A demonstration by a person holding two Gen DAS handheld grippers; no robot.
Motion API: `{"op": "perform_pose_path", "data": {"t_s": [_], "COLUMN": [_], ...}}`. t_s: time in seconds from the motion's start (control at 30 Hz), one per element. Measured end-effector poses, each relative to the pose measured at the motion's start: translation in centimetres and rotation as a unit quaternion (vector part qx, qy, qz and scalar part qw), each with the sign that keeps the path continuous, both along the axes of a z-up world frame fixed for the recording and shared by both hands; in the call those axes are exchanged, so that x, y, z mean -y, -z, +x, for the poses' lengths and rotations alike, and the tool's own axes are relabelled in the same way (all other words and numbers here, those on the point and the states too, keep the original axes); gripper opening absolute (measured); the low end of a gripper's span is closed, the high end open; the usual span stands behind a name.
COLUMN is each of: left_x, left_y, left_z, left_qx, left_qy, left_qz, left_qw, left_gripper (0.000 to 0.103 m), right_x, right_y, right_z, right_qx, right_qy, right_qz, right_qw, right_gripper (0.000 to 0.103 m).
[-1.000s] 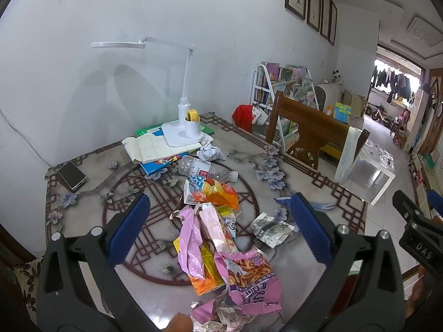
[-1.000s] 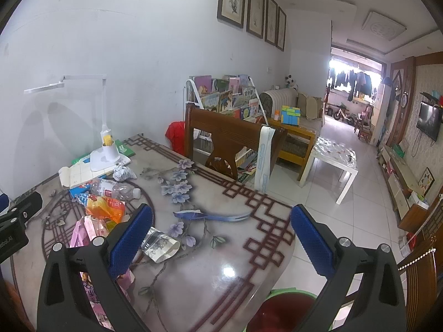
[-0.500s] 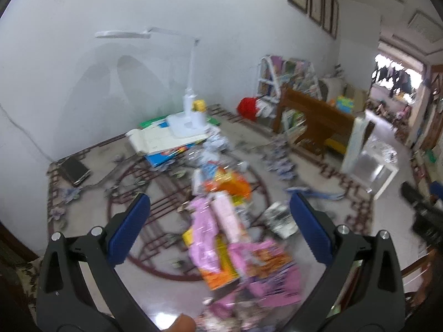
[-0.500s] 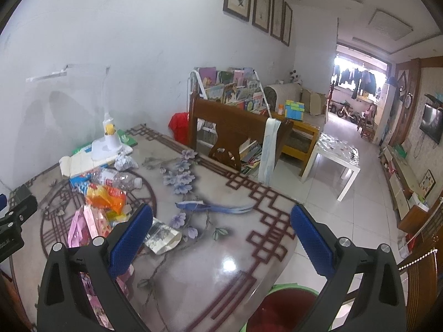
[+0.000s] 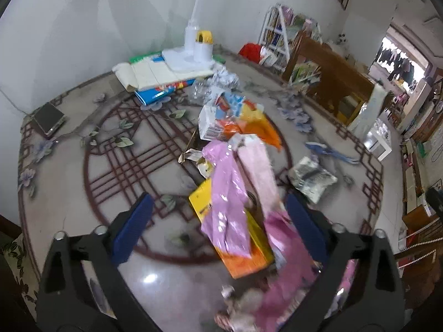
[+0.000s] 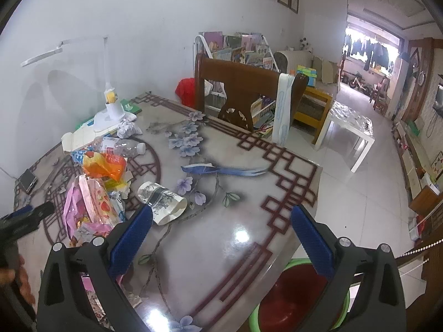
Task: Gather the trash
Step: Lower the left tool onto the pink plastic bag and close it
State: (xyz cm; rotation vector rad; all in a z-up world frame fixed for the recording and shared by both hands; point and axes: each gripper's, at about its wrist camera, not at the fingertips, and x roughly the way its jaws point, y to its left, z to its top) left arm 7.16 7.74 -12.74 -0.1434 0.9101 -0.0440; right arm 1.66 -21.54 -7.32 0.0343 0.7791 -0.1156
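1. The left gripper (image 5: 218,221) hangs over the table (image 5: 69,171) with its blue-padded jaws spread wide, gripping nothing.
2. Between the pads lies a pile of wrappers: a glossy pink wrapper (image 5: 227,193) draped over a yellow-orange packet (image 5: 249,251).
3. Beyond it sit an orange plastic bag (image 5: 257,127) and a crushed clear bottle (image 5: 199,94).
4. A crumpled grey-white bag (image 5: 311,178) lies apart to the right.
5. A white desk lamp (image 5: 193,44) stands on stacked books (image 5: 155,80) by the wall; a phone (image 5: 48,117) rests at the table's left edge.
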Motion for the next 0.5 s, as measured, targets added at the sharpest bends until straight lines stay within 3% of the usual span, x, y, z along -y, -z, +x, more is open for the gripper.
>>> {"op": "perform_pose_path", "data": {"t_s": [0.07,0.2,0.23,0.27,0.3,0.4,0.5], "left_x": [-0.1,-0.1,0.1,0.2,0.2,-0.7,-1.5], "left_y": [1.9,4.8,5.0,5.2,5.5,5.2,3.8], "left_z": [2.2,4.0,4.0,3.9,3.7,2.9,1.6], "left_qx": [-0.04,-0.094,-0.097,-0.097,-0.099,-0.09,-0.065], "left_qy": [0.0,0.008,0.011,0.014,0.018,0.01,-0.003], "left_qz": [0.001,-0.029,-0.031,-0.031,-0.036,-0.059,-0.045], "left_qw": [0.9992,0.9952,0.9948,0.9947,0.9943,0.9941,0.9969], "left_gripper": [0.071,0.07,0.061,0.044,0.036,0.034,0.032], "right_x": [0.1,-0.2,-0.4,-0.6,-0.9,-2.4,-4.9], "right_y": [0.3,0.9,1.1,1.3,1.5,2.2,3.3], "right_z": [0.5,1.4,1.8,2.2,2.6,4.5,6.8], "right_qx": [-0.007,-0.02,-0.025,-0.029,-0.033,-0.051,-0.074], "right_qy": [-0.001,-0.014,-0.02,-0.028,-0.036,-0.079,-0.133], "right_qz": [0.005,0.019,0.025,0.033,0.04,0.073,0.086], "right_qw": [1.0,1.0,0.999,0.999,0.998,0.993,0.985], "right_gripper": [0.096,0.096,0.096,0.096,0.096,0.096,0.096]}}
